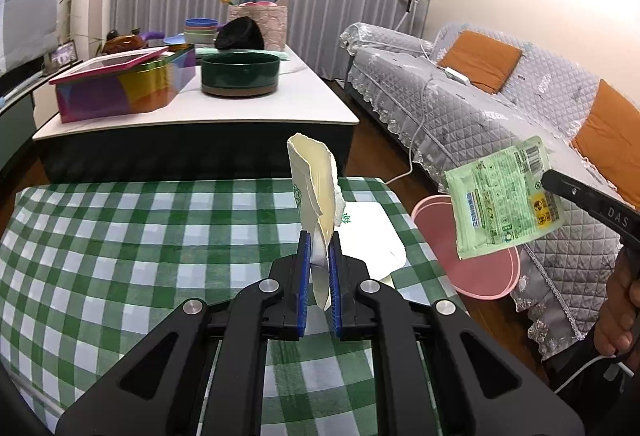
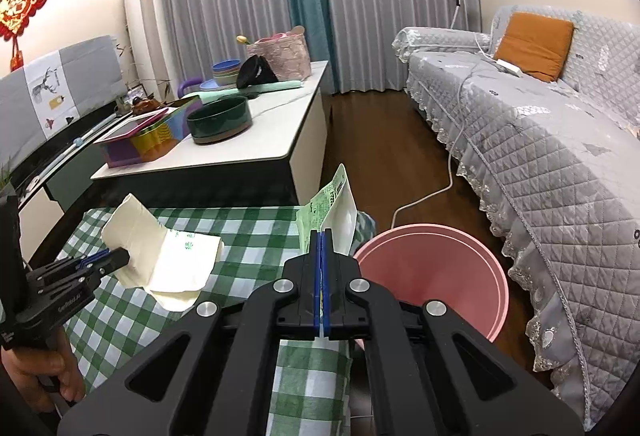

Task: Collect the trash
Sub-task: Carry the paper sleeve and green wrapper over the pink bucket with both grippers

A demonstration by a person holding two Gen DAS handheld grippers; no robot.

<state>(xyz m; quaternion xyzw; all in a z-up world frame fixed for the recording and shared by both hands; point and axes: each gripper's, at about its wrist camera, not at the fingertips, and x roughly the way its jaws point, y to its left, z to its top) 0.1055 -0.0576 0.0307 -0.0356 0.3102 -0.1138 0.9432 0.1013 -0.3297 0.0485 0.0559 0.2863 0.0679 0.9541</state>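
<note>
Green sachet (image 1: 506, 198) pinched by one edge in right tool (image 2: 322, 236), blue pads (image 2: 317, 276) closed flat on it, held up in air beside the bench (image 1: 120, 220) and near above pink bin (image 2: 432, 268). Cream torn paper cup (image 1: 314, 192) gripped in left tool (image 1: 319, 240), pads pressed on its lower part, raised over the checked cloth. White flat paper (image 1: 374, 236) lying on the bench behind it, not yet taken.

For good release: bring sachet fully over the bin mouth, not over the rim, then open. Light foil probably drifts, so better to lower before letting go. Same for the cup afterwards; keep both tools apart to avoid knocking each other.
</note>
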